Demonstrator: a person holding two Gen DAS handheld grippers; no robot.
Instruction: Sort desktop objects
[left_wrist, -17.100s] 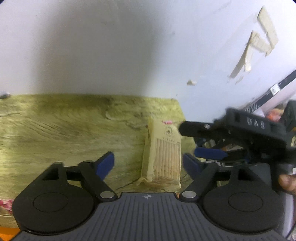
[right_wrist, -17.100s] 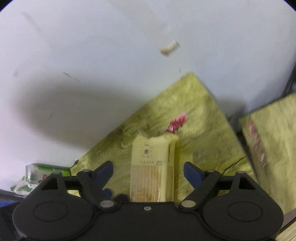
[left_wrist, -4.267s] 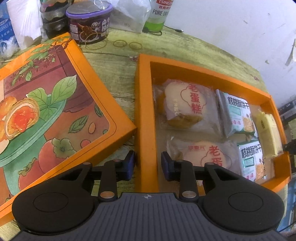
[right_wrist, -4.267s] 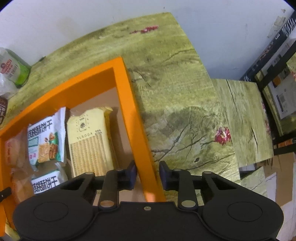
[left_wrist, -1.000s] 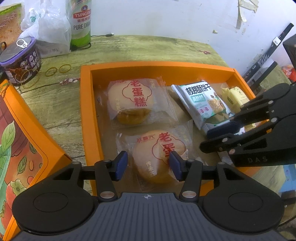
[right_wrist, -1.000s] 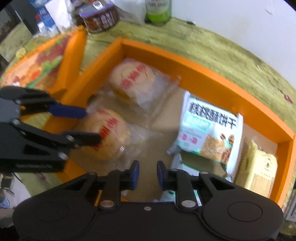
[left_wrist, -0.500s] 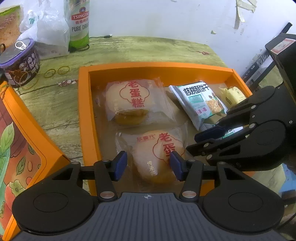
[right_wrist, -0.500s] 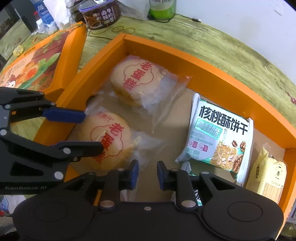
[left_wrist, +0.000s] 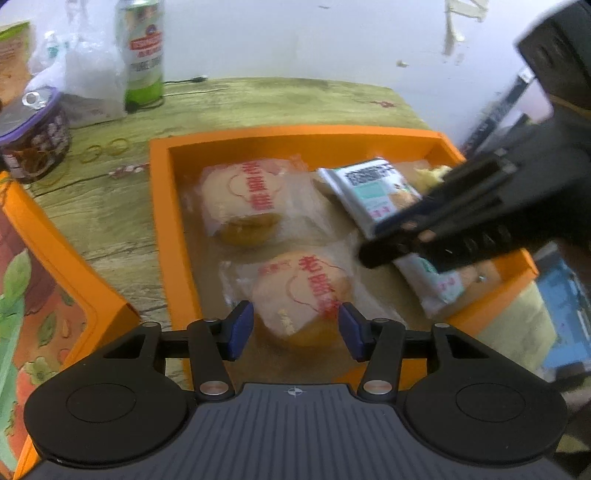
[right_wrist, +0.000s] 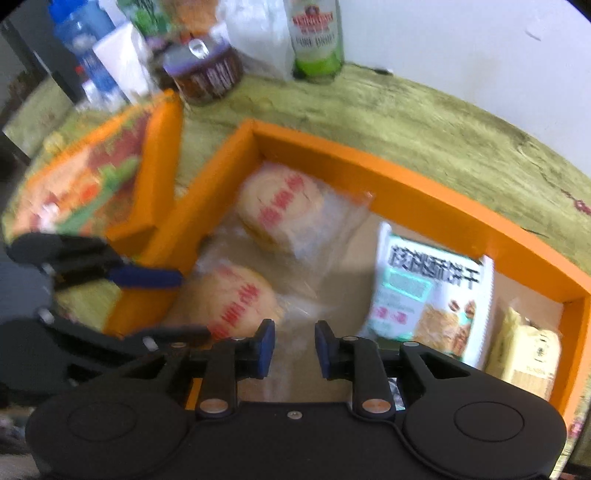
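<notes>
Apparently nearly done, the orange box (left_wrist: 164, 221) holds every visible snack, lid (right_wrist: 155, 166) still off; left claw (left_wrist: 297, 328) grips the near cake (left_wrist: 303, 295), right claw (right_wrist: 294, 347) narrow, empty.

The print on the green biscuit packet (left_wrist: 373, 188) was smeared by motion blur in the left wrist view, and the packet's lower half was covered by the right gripper (left_wrist: 384, 240). A second packet (left_wrist: 439, 280) beneath was largely hidden. The illustrated box lid (right_wrist: 85, 184) was blurred, and the yellow cracker pack (right_wrist: 528, 354) was partly hidden behind the gripper body.
</notes>
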